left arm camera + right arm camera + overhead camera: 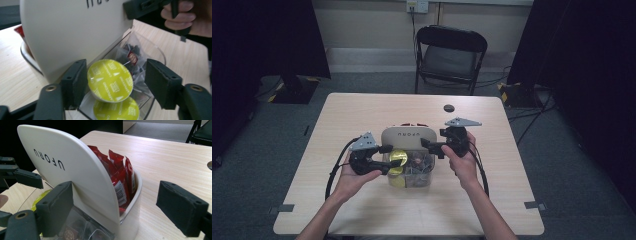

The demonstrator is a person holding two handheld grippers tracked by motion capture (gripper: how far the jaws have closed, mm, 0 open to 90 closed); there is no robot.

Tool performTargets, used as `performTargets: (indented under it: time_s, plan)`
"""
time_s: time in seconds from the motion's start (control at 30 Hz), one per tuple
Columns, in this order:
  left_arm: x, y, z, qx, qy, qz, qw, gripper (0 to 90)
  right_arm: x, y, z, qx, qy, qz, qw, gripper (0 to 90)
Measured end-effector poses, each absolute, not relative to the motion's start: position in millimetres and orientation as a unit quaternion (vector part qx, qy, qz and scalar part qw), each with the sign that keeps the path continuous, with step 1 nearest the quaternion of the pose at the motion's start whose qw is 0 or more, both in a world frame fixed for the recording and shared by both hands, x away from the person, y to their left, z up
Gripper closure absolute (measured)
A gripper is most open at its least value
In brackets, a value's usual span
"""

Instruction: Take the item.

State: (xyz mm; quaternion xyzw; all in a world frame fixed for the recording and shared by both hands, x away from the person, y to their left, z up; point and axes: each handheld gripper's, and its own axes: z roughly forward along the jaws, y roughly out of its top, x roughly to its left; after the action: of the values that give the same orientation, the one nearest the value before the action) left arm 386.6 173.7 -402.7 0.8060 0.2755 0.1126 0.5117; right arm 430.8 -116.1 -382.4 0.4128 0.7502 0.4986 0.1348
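You are working at a pale wooden table (362,200), with a cream-coloured plastic organiser box (408,136) as the landmark for everything that follows. Its raised, rounded lid is carrying dark block lettering that is reading "UFORU" in the right gripper view (50,161); in the high view the same word is appearing upside down, and in the left gripper view only the lower ends of a few letters are showing.

Behind that lid, in the rear compartment, red foil sachets (120,177) are standing upright, one of them showing a white barcode panel whose digits are too small to read. In front of the lid, a clear plastic compartment (155,50) is holding dark wrapped packets, one bearing a small red and gold emblem (132,58) whose words cannot be made out.

Your left gripper (116,86) is reaching in at the front left of the box. Its jaws are standing fairly narrow, with a round capsule with a yellow-green foil top (110,80) between them; the left pad is touching its edge while the right pad is standing clear of it, so nothing is being squeezed. The foil is printed with pale lettering that is too blurred to read. A second yellow-green capsule (116,111) is lying just below the first, inside the clear compartment.

Your right gripper (115,212) is straddling the right edge of the lid with its jaws spread wide, one pad resting against the lid's face and the other well clear on the far side.
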Motion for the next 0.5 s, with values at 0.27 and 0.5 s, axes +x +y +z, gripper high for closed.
performTargets:
  time_s: [0.27,0.5]
  plan:
    - [388.2,170.7,-410.5,0.81,0.272,0.11,0.508,33.9,430.7,-116.3,-382.3,0.412,0.752,0.497,0.137,13.4]
    - [388.3,165.2,-414.7,0.816,0.266,0.109,0.502,33.9,430.7,-116.7,-382.5,0.411,0.752,0.497,0.136,13.4]
